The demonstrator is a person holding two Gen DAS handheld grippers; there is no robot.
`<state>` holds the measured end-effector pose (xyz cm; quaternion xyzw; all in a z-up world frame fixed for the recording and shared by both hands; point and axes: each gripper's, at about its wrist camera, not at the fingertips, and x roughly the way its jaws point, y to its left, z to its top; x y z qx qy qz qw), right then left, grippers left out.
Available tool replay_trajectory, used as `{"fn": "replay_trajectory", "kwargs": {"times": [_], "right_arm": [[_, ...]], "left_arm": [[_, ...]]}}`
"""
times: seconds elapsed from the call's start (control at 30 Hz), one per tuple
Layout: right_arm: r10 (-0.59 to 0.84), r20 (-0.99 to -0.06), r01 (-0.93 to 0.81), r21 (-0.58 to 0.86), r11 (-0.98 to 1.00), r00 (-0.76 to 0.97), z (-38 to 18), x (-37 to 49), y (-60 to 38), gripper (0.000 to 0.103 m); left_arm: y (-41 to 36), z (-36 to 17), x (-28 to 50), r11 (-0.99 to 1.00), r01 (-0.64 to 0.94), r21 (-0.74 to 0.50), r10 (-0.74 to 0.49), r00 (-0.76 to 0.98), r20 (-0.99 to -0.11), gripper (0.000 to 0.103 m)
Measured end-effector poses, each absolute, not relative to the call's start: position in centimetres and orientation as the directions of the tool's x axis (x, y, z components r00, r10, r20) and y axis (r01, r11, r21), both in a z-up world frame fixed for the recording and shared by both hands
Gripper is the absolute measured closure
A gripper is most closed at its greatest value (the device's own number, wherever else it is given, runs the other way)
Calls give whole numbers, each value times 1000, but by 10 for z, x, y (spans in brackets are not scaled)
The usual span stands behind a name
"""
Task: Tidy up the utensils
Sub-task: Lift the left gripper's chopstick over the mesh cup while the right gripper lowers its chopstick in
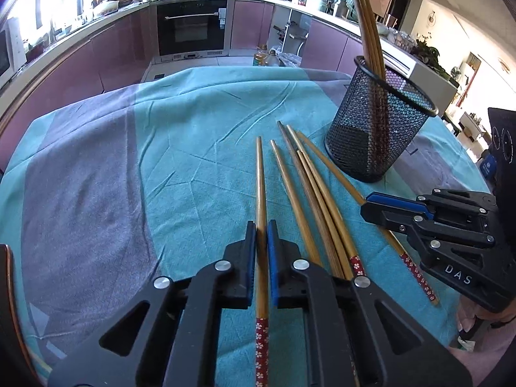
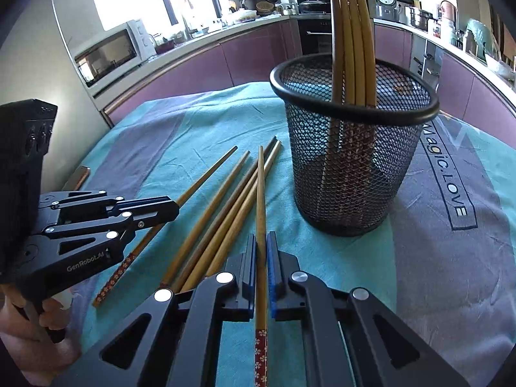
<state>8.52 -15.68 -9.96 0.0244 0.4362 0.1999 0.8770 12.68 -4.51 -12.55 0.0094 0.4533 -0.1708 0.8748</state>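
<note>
6 bamboo chopsticks (image 1: 309,193) with red flowered handle ends lie loose on the teal cloth, tips fanned toward the cup (image 1: 377,129). The leftmost one (image 1: 261,193) sits apart from the bunch; the rightmost one (image 2: 260,209) crosses over its neighbours' tips. The black mesh cup stands upright just beyond them, 4 chopsticks (image 2: 351,32) inside, leaning on its rim.

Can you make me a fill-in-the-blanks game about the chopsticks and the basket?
1. Each hand-held gripper is shut on one ____.
2. The black mesh basket stands upright with chopsticks in it, their decorated red ends pointing ____.
3. The cloth under the loose chopsticks is mostly ____.
4. The left hand-held gripper holds the chopstick lying farthest from the ____.

Missing words: chopstick; down; teal; basket
</note>
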Motion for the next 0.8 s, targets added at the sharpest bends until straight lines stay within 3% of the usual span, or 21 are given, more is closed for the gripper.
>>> {"fn": "replay_trajectory", "kwargs": {"times": [0.37, 0.8], "right_arm": [[483, -658, -386, 301, 872, 577, -61, 64, -179, 97], [505, -543, -390, 321, 863, 671, -18, 51, -213, 97]], "left_arm": [[-35, -79, 102, 895, 391, -216, -419, 570, -707, 95], [-36, -14, 82, 818, 499, -287, -565, 599, -568, 95]]}}
